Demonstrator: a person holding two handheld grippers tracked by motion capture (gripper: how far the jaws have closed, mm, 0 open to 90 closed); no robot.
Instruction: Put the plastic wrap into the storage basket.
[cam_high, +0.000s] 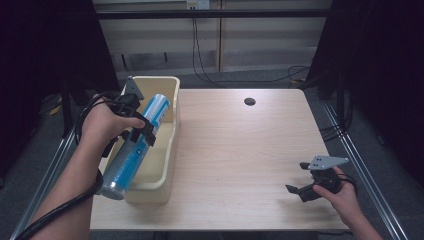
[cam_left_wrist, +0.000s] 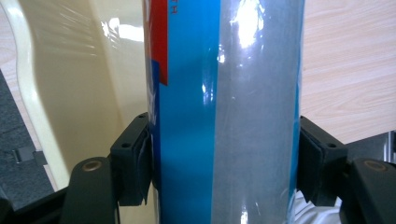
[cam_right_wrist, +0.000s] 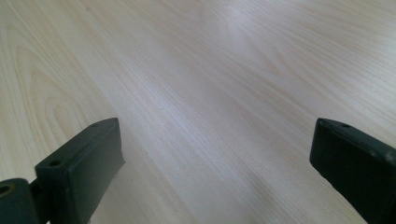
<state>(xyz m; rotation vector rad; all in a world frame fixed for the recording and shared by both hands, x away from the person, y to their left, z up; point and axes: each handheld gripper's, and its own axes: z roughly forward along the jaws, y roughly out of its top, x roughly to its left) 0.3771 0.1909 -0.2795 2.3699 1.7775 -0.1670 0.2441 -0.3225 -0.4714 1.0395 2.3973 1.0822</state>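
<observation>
Blue canister (cam_high: 134, 148) clamped in left hand-held gripper (cam_high: 141, 131), tilted over cream bin (cam_high: 167, 150) (not yet released); right hand-held gripper (cam_high: 301, 181) agape, empty, over table (cam_high: 235, 150).

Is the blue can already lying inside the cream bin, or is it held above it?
Held. The left gripper clamps the blue can tilted over the cream bin, its lower end past the near rim.

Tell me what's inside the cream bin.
The cream bin shows bare floor at its near end. The blue can, gripped by the left gripper, slants above it and hides part of the floor.
</observation>
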